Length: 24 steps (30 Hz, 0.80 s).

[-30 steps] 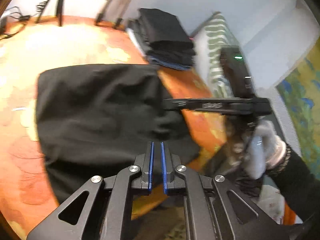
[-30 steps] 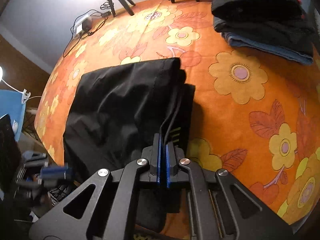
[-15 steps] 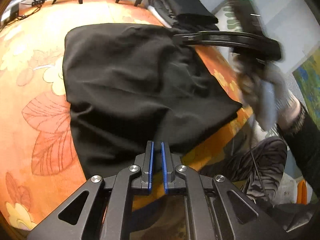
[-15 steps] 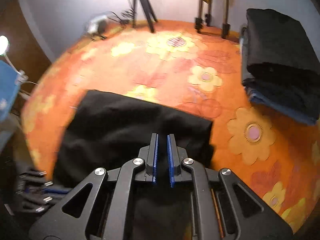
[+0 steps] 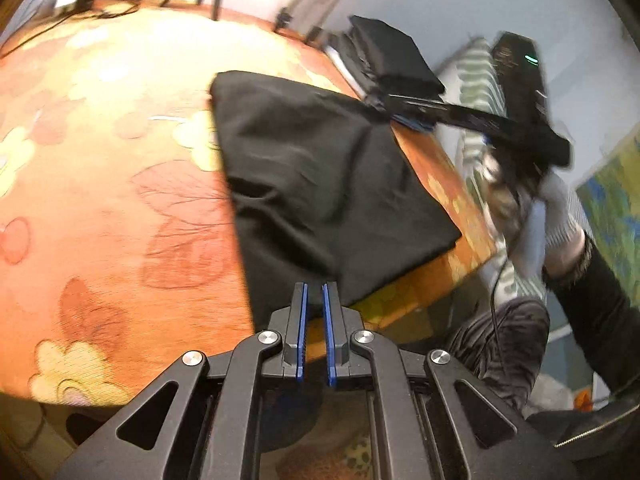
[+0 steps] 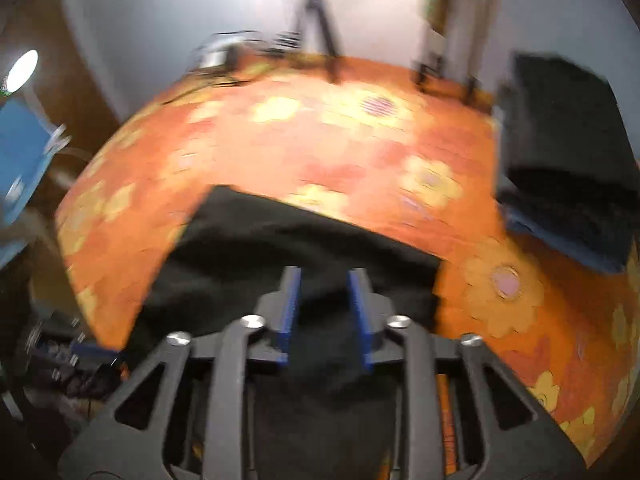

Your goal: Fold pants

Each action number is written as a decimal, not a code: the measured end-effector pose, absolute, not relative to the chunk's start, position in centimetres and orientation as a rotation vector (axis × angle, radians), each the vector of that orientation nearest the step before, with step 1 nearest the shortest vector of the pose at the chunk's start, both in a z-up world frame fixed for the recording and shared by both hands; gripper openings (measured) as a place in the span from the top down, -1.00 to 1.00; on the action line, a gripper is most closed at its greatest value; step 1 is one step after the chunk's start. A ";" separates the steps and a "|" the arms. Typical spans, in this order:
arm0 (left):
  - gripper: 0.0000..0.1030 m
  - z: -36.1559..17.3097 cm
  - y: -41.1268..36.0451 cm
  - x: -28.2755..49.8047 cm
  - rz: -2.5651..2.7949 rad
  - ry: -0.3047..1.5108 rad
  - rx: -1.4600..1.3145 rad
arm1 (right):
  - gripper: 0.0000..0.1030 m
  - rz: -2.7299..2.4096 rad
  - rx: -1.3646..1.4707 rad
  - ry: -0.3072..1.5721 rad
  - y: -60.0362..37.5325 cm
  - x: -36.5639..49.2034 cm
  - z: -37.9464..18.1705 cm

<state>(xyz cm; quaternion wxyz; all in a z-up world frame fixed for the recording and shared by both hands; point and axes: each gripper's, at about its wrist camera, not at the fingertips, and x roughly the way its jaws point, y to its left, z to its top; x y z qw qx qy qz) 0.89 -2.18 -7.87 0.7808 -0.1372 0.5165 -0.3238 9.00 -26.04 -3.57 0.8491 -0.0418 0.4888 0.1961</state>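
While the black pants [image 5: 320, 184] lie folded into a squarish packet near the front edge of the tabletop [image 5: 100, 200], I read this as the tail end of a fold: the cloth is down and both tongs are clear of it. My left tongs [image 5: 313, 332] are drawn nearly together with nothing between the blue pads, hovering over the packet's near edge. My right tongs [image 6: 323, 312] have just been opening and now stand partly apart; through that camera I see only dark cloth behind the gap, none pinched in it, so I judge the grip released. From the left camera the right tool reaches in over the far right corner of the packet, carried by a gloved hand [image 5: 560, 220]. A stack of folded clothes [image 6: 568, 160] sits at the far right of the tabletop, just beyond the pants.

Next, I'd say, comes either one more fold or moving the packet onto that stack. Either calls for opening the left tongs, getting both pairs under a doubled edge, and lifting evenly so the layers don't slide apart.
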 end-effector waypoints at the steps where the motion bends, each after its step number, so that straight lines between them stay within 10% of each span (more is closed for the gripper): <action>1: 0.88 -8.2 -2.2 1.1 -0.689 1.125 -0.303 | 0.27 0.448 -0.118 1.021 -24.6 8.7 -3.4; 7: 0.88 -9.2 -2.7 1.1 -0.686 1.150 -0.327 | -0.15 0.583 -0.133 1.045 -18.7 12.2 -3.5; 22: 0.88 -10.8 -1.7 1.3 -0.706 1.188 -0.442 | -0.13 0.692 -0.182 1.263 -12.1 19.2 -10.4; 24: 0.88 -10.8 -1.6 1.4 -0.706 1.189 -0.453 | 0.16 0.685 -0.212 1.255 -11.9 19.1 -10.4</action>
